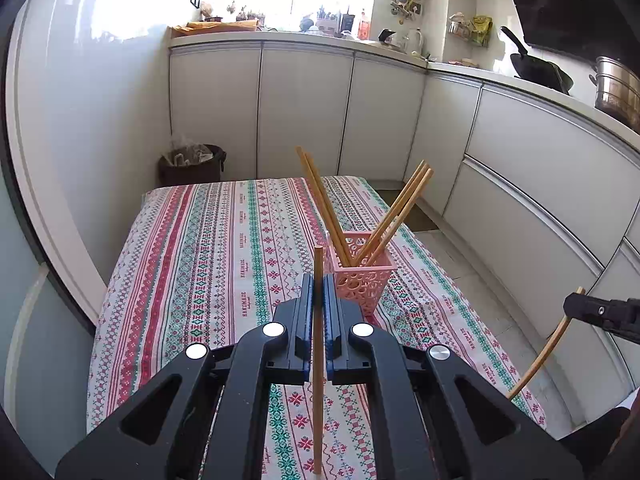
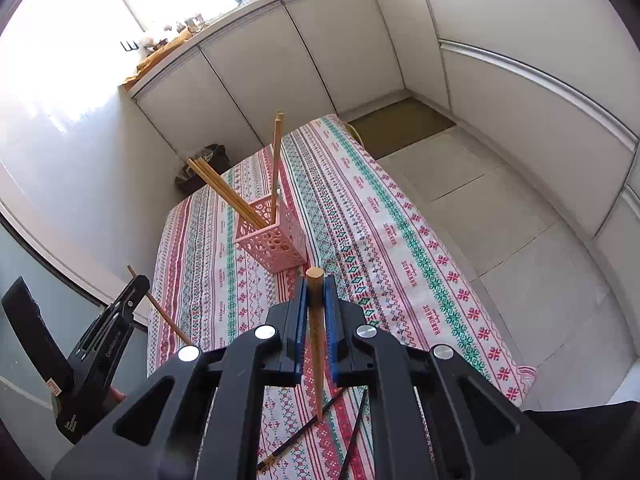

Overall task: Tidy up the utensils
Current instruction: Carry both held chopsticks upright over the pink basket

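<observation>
Wooden chopsticks, light, stiff, slippery: one (image 1: 318, 344) is pinched mid-shaft by left jaws, another (image 2: 315, 320) by right jaws, near the pink basket (image 1: 362, 280).

Table (image 1: 224, 248): rectangular top, fully draped in a woven cloth with lengthwise bands of red, green and grey geometric motifs on white (small lettering runs along some bands). The cloth hangs over the edges.

Pink perforated plastic basket (image 1: 362, 280): square, upright, standing directly on the cloth toward the middle of the table.

Two thin dark sticks (image 2: 320, 428): lying flat on the cloth at the near end, well apart from the basket, angled toward each other (one shows a pale tip).
</observation>
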### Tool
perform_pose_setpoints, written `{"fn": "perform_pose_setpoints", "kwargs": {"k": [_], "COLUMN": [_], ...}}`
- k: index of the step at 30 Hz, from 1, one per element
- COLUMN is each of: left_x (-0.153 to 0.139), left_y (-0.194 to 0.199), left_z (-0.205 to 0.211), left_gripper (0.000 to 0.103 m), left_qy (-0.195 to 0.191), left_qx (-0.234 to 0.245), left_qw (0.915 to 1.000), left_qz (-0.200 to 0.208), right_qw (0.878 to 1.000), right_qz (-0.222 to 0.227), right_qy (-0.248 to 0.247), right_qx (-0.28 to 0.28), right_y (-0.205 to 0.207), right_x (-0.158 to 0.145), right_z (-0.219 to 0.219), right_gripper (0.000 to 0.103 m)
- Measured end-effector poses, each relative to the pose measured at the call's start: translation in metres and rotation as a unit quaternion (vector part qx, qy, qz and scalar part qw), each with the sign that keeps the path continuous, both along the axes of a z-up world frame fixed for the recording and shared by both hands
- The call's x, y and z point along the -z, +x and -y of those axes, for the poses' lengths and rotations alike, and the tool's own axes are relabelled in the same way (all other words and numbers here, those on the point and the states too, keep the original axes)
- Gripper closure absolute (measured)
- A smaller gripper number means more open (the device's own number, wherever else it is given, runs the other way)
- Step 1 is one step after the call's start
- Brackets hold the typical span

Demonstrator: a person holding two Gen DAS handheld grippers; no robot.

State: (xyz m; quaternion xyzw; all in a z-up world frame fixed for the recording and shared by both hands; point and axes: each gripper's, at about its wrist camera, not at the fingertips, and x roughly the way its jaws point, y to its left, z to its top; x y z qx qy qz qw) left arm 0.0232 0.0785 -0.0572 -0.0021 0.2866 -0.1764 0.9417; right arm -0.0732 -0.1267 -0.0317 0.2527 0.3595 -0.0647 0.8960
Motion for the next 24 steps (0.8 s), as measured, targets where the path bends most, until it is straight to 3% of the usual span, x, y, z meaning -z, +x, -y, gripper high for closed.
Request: {"fn": "perform_pose_setpoints", "kwargs": {"k": [11, 24], "left_x": [0.002, -0.006], "left_y": [0.002, -0.001], "left_z": [0.001, -0.003], "left_gripper": [0.099, 0.099], "left_qy": [0.000, -0.014], "left_qx": [-0.002, -0.004], "left_qw": [1.0000, 0.9998], "left_qz": [-0.002, 0.011], "right_qw": [1.000, 0.999], "right_qz": [0.026, 0.038], "right_qy": [-0.007, -0.003], "right_qx": [0.012, 0.027], "right_y": [-0.001, -0.004], "right_x": [-0.023, -0.029], "right_z": [0.008, 0.022], "right_gripper": [0.094, 0.094]}}
